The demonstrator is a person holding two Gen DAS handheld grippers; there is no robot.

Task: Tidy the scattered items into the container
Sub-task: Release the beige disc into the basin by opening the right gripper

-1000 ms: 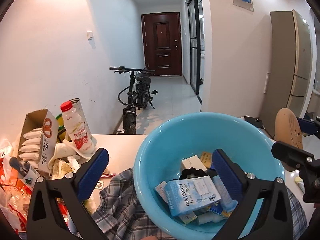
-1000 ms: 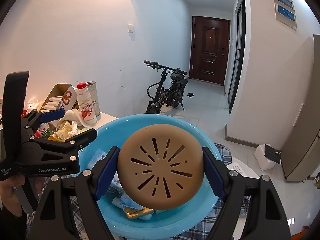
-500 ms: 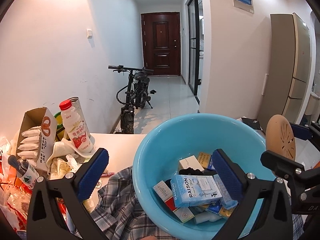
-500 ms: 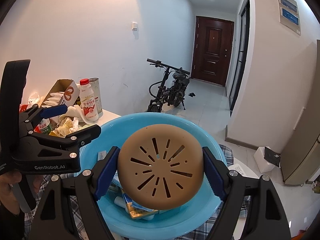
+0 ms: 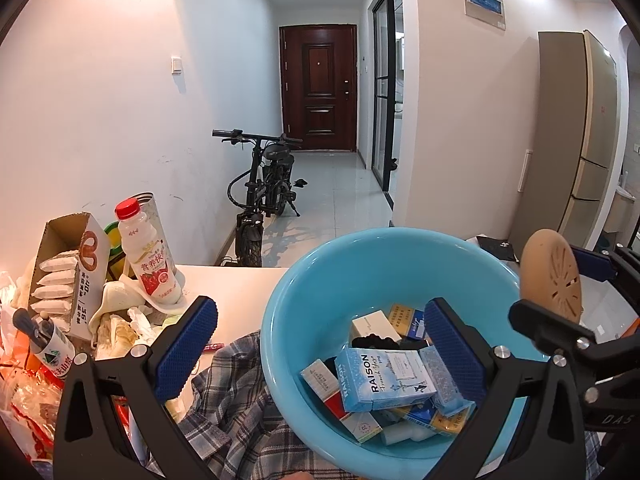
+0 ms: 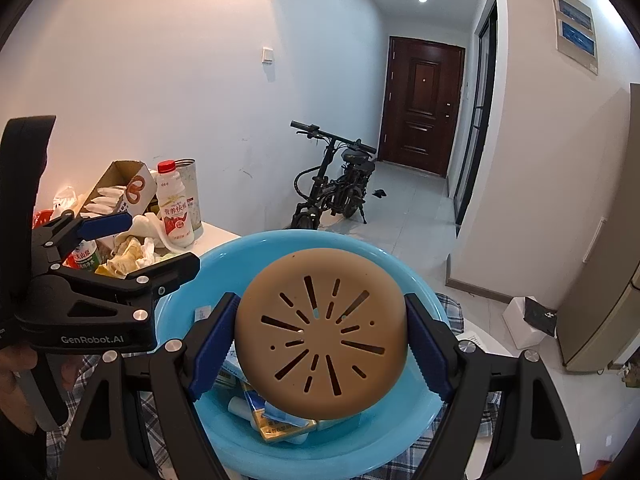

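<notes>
A blue basin (image 5: 304,280) sits on a plaid cloth and holds several small boxes, among them a light blue RAISON box (image 5: 384,376). My right gripper (image 6: 320,340) is shut on a tan round slotted disc (image 6: 320,336) and holds it above the basin (image 6: 420,280). The disc also shows at the right of the left wrist view (image 5: 554,274). My left gripper (image 5: 320,344) is open and empty, its fingers astride the basin's near left rim. It shows at the left of the right wrist view (image 6: 132,248).
A cluttered pile lies on the white table left of the basin: a milk bottle (image 5: 146,256), an open cardboard box of packets (image 5: 68,268), crumpled wrappers (image 5: 120,320). A plaid cloth (image 5: 232,408) lies under the basin. A bicycle (image 5: 264,192) stands in the hallway beyond.
The right gripper with the disc has moved a little further over the basin toward the left. The left gripper has shifted slightly relative to the basin and stays open.
</notes>
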